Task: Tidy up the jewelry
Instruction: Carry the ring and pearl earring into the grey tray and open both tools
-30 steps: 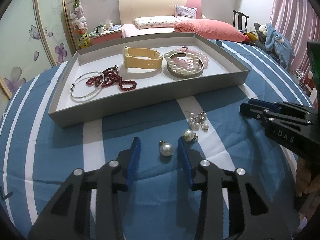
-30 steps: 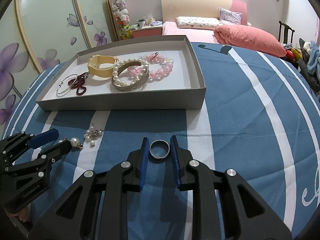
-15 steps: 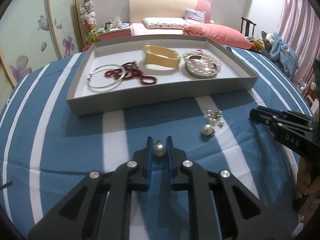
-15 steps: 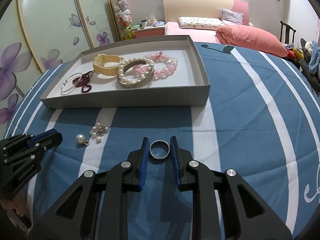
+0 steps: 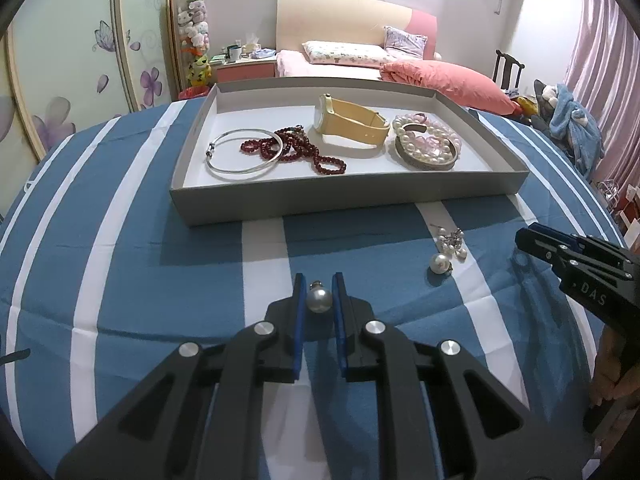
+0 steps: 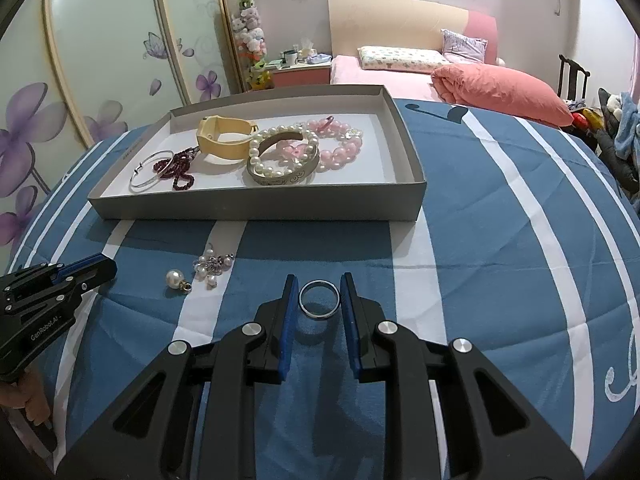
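Now the left gripper has closed its fingers on the pearl earring it straddled a second ago — picked, ready for the tray. The right gripper still clamps the ring — both above the bed.

We've got the tray sitting on the bedspread, with a bangle, bead string, watch and bracelets in it, left to right. In front of it, a loose pearl earring lies just beside an earring cluster. Bed behind.
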